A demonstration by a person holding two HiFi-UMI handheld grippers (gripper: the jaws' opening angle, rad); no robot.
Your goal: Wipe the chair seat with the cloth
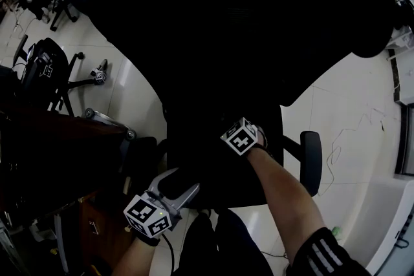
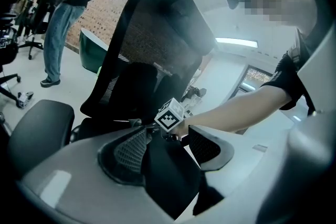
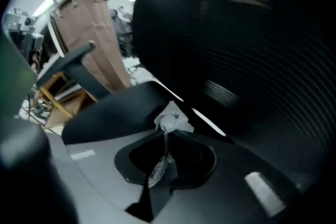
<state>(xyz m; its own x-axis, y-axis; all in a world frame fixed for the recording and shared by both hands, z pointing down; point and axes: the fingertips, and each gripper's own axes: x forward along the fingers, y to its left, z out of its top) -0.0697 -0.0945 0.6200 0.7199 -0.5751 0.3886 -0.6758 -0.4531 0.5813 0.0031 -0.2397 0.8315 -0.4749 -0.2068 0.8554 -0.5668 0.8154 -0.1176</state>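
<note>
over chair seat (image 3: 113,113), right tool (image 3: 168,132) clamps cloth (image 3: 171,120).

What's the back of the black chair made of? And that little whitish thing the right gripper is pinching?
The chair back looks like black woven mesh, matte: a fine grid texture shows across it. The cloth pinched in the right gripper looks like soft, fuzzy whitish fabric, perhaps microfibre: it is crumpled and its surface looks nubbly.

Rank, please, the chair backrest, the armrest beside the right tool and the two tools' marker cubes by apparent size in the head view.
1. Chair backrest, largest by far.
2. Armrest.
3. Left tool's cube and right tool's cube: they look alike, so no ranking.
</note>
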